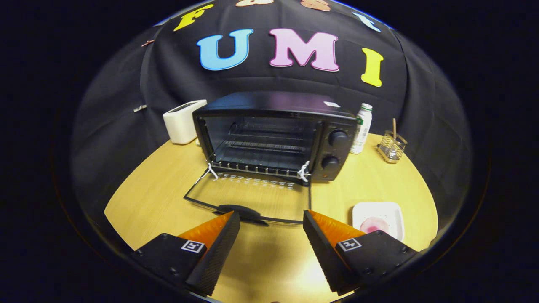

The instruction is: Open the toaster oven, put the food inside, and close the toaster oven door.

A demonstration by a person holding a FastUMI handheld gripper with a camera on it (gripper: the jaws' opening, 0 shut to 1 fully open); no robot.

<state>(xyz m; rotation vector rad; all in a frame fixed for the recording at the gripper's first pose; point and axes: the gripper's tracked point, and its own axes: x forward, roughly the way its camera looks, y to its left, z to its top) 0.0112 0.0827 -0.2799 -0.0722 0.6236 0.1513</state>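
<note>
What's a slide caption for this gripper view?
Open fingers hover before the black toaster oven, its glass door lowered flat on the round wooden table; pink food waits on a white square plate.

Black toaster oven (pixel 273 134) at 12 o'clock on the round wooden table, two knobs on its right panel, wire rack inside. Glass door (pixel 248 198) folded fully down, flat toward the gripper (pixel 271 223), whose fingers stand spread, holding nothing. Pink food (pixel 374 224) on white plate (pixel 391 209), 2 o'clock of the fingers.
</note>
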